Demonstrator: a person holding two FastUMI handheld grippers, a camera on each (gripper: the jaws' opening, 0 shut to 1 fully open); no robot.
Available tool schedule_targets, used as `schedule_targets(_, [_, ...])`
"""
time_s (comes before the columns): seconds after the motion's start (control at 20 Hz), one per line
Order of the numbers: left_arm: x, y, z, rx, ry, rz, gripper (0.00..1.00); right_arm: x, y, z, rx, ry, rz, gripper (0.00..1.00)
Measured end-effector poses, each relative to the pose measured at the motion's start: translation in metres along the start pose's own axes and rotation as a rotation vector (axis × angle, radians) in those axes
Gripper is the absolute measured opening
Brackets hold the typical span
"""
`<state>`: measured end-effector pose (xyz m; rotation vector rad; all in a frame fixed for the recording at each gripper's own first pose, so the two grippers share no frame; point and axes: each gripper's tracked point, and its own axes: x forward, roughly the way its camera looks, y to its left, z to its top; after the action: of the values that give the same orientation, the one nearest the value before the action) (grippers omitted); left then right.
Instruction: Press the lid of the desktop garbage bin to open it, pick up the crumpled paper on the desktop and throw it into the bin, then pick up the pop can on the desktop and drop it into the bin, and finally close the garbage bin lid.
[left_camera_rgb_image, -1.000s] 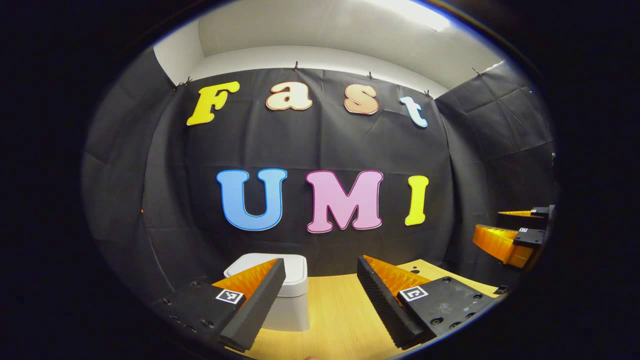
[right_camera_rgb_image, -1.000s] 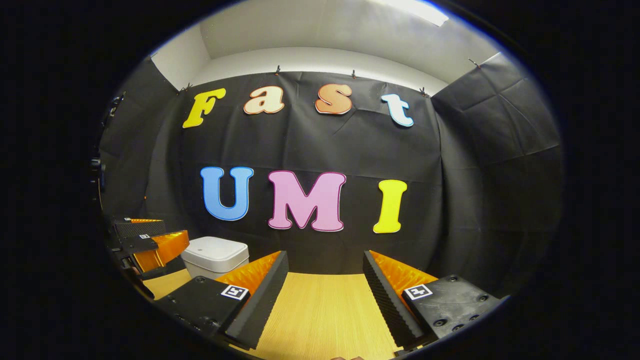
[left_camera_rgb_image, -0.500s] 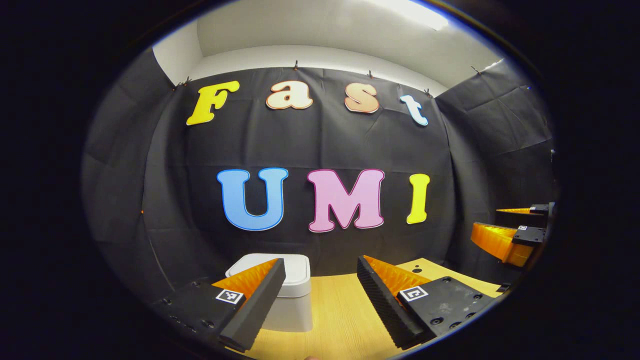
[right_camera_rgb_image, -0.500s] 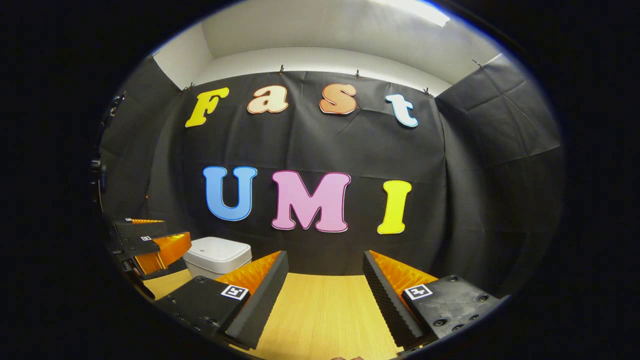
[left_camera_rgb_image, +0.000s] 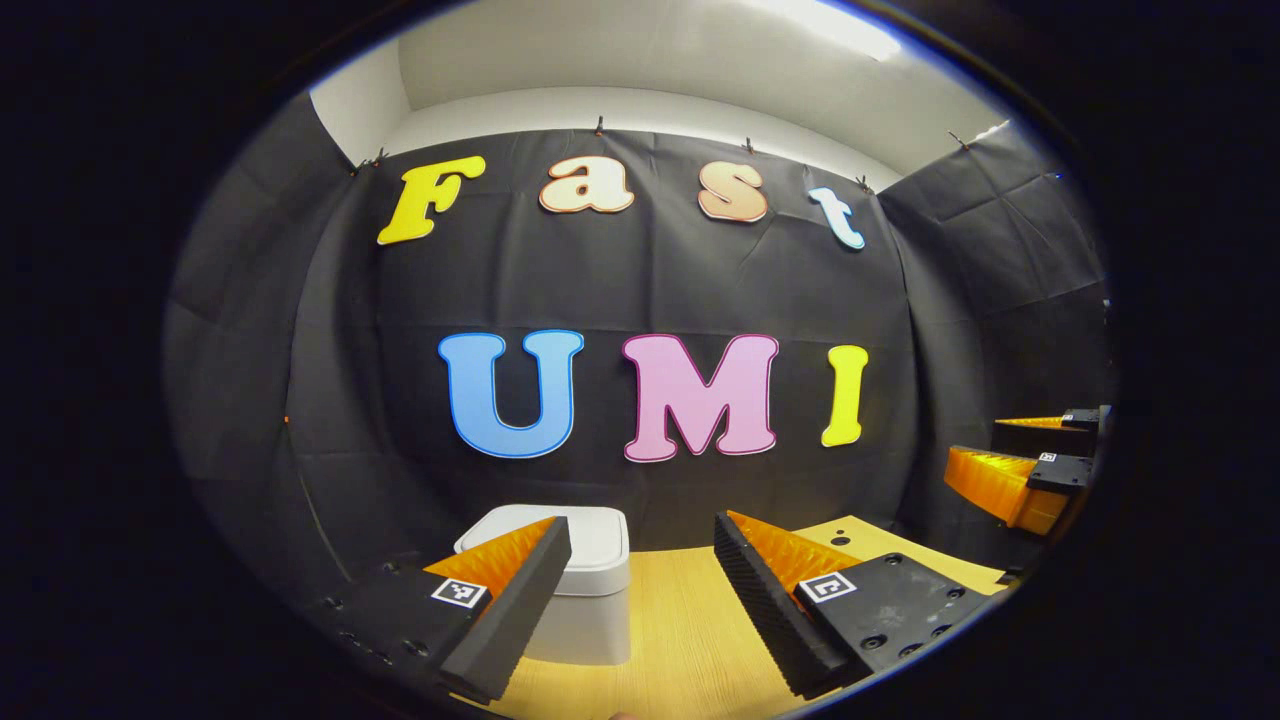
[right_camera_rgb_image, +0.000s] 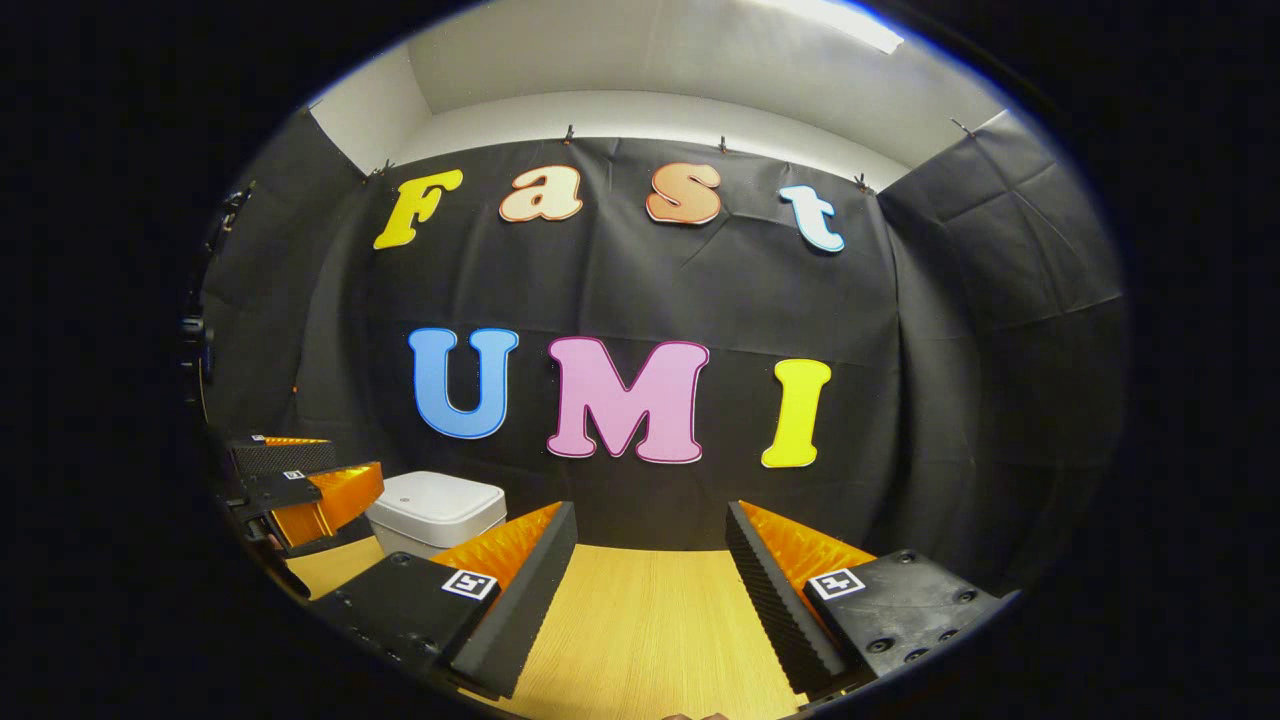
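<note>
The first step is in hand: the bin (left_camera_rgb_image: 585, 590) has its lid (left_camera_rgb_image: 590, 535) down, flat and shut, so nothing can go in until it is pressed. The bin stands at the far edge of the desk (left_camera_rgb_image: 680, 640), close against the cloth wall, toward the far left corner.

In the left gripper view, the left gripper (left_camera_rgb_image: 640, 560) hangs above the near part of the desk with its jaws spread wide and nothing between them; its left finger overlaps the bin, and the bin lies just ahead and a little left of the gap. The right gripper (right_camera_rgb_image: 650, 555) hangs likewise with its jaws spread and holding nothing, facing bare desk toward the far edge. In the right gripper view, the bin (right_camera_rgb_image: 435, 510) sits off to its left, with the left gripper (right_camera_rgb_image: 300, 485) beside it. In the left gripper view, the right gripper (left_camera_rgb_image: 1020, 465) shows at the right, well apart from the bin.

The left gripper looks the better placed for the press. By my reading, the next move calls for bringing it forward and over the lid, then pushing down on the lid with a fingertip so the catch lets go. A push too far to the side could shove the light bin along the desk instead of opening it.

I cannot tell where the paper and the can lie.
</note>
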<state>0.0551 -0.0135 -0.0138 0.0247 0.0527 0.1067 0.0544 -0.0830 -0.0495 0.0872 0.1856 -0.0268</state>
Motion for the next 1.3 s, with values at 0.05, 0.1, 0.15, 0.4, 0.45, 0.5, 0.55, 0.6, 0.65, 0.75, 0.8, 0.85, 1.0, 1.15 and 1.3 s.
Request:
schedule_targets(0.05, [0.001,0.000,0.000,0.001,0.000,-0.001,0.97,0.000,0.001,0.000,0.002,-0.001,0.000,0.96])
schedule_targets(0.1, [0.001,0.001,0.000,0.002,0.000,-0.002,0.97,0.001,0.002,0.000,0.004,-0.001,0.001,0.96])
schedule_targets(0.15, [0.001,0.001,0.000,0.002,0.001,-0.001,0.97,0.002,0.003,0.000,0.005,-0.001,0.002,0.96])
schedule_targets(0.4, [0.005,0.005,-0.002,0.011,0.004,0.004,0.97,0.007,0.017,0.002,0.015,-0.012,0.042,0.96])
schedule_targets(0.45, [0.006,0.004,-0.001,0.003,0.007,0.002,0.97,0.006,0.019,0.002,0.016,-0.015,0.052,0.96])
schedule_targets(0.5, [0.006,0.004,-0.002,-0.005,0.009,0.003,0.97,0.007,0.019,0.001,0.017,-0.013,0.056,0.96])
schedule_targets(0.55, [0.008,0.005,0.001,-0.013,0.002,0.004,0.97,0.007,0.019,0.000,0.018,-0.001,0.060,0.97])
schedule_targets(0.6, [0.010,0.006,0.004,-0.017,-0.003,0.009,0.97,0.008,0.018,-0.001,0.017,0.003,0.061,0.96])
schedule_targets(0.65, [0.011,0.008,0.005,-0.016,0.001,0.019,0.97,0.008,0.015,0.003,0.014,-0.004,0.059,0.96])
schedule_targets(0.75, [0.008,0.011,0.007,-0.005,-0.003,0.033,0.97,0.013,0.012,0.007,-0.002,-0.021,0.053,0.96])
schedule_targets(0.8, [0.006,0.011,0.007,0.002,-0.002,0.039,0.97,0.016,0.013,0.007,-0.003,-0.018,0.059,0.96])
schedule_targets(0.85, [0.004,0.011,0.007,0.002,0.003,0.044,0.97,0.018,0.016,0.004,0.000,-0.011,0.068,0.96])
schedule_targets(1.0, [-0.009,0.016,0.007,-0.005,0.011,0.074,0.97,0.022,0.029,0.001,0.024,0.014,0.104,0.96])
schedule_targets(1.15, [-0.019,0.020,0.007,0.016,0.009,0.099,0.97,0.022,0.044,0.002,-0.016,0.008,0.151,0.97])
schedule_targets(1.3, [-0.028,0.021,0.012,0.022,0.000,0.113,0.97,0.020,0.060,0.008,-0.008,-0.007,0.196,0.96])
